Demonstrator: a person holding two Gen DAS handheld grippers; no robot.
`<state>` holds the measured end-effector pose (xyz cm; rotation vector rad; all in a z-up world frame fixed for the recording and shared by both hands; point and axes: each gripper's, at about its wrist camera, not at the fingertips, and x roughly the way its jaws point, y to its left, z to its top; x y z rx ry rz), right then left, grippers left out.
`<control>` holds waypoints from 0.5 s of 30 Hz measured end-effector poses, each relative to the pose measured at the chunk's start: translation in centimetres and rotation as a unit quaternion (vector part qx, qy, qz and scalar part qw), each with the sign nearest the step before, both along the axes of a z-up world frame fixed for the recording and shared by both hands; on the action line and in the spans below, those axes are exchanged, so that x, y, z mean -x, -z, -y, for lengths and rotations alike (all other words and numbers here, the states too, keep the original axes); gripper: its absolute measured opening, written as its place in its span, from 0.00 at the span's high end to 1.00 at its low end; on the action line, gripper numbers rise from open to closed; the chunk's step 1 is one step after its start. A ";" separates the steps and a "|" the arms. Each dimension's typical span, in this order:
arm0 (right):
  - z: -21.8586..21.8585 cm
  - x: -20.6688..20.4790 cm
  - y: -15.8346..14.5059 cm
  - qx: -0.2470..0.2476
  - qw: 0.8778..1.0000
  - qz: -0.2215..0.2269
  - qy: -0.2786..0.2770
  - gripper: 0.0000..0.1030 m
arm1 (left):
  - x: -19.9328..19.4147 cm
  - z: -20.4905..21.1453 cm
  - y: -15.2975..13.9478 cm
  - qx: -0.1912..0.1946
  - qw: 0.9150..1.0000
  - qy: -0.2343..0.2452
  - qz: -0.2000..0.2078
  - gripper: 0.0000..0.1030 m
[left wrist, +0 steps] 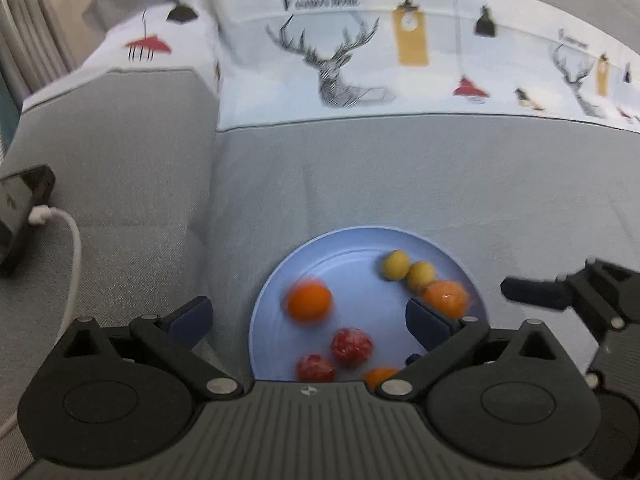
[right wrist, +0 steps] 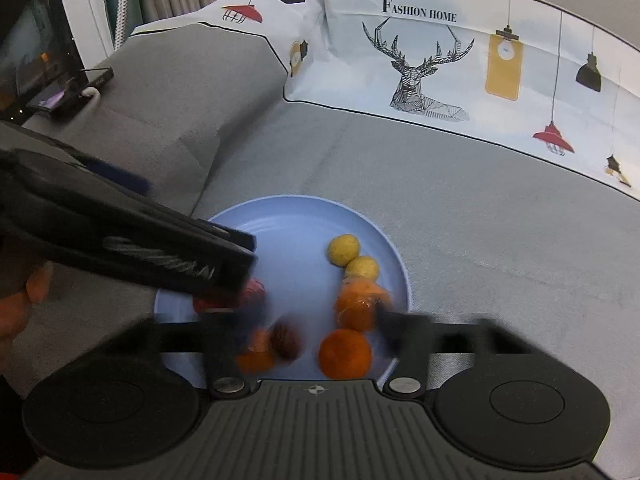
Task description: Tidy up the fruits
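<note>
Fruit gathered on the blue plate (left wrist: 276, 280), sorting under way

I judged a rearranging step: oranges (left wrist: 310, 302), yellow and red fruit lay loose; my left claw (left wrist: 308, 316) gaped empty above, the right claw (right wrist: 312, 320) too blurred to tell; next needed one clean pick

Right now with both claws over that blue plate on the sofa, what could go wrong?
1. The two claws are crowded together: the left claw and right claw could collide over the plate.
2. The round fruits lie loose; the orange could roll off if nudged.
3. The plate rests on a soft grey cushion, so pressing its rim may tip it.
</note>
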<state>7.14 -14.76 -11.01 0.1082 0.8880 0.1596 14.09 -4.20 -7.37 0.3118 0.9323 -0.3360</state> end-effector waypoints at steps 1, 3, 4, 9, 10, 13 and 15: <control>0.1 0.4 -0.2 0.002 1.000 0.003 -0.002 0.15 | 0.3 0.1 0.0 -0.003 1.000 0.003 -0.007 0.01; 0.3 1.4 -0.7 0.006 1.000 -0.002 -0.004 0.10 | 1.1 -0.1 0.0 -0.012 1.000 -0.006 -0.020 0.01; 0.5 2.1 -0.8 0.006 1.000 -0.005 0.001 0.09 | 1.7 -0.3 0.0 -0.014 1.000 -0.010 -0.026 0.01; 1.2 5.9 -2.0 0.002 1.000 -0.021 0.019 0.06 | 5.1 -1.5 -1.1 -0.017 0.999 -0.029 -0.040 0.00; 1.2 6.6 -2.3 0.003 0.999 -0.020 0.025 0.06 | 5.8 -1.8 -1.4 -0.018 0.998 -0.033 -0.041 0.00; 0.9 8.7 -3.3 0.014 0.999 -0.009 0.043 0.03 | 7.8 -2.5 -2.3 -0.026 0.998 -0.046 -0.039 0.00; 0.6 10.0 -4.0 0.021 0.998 0.000 0.052 0.01 | 8.9 -2.9 -2.7 -0.035 0.997 -0.056 -0.038 0.00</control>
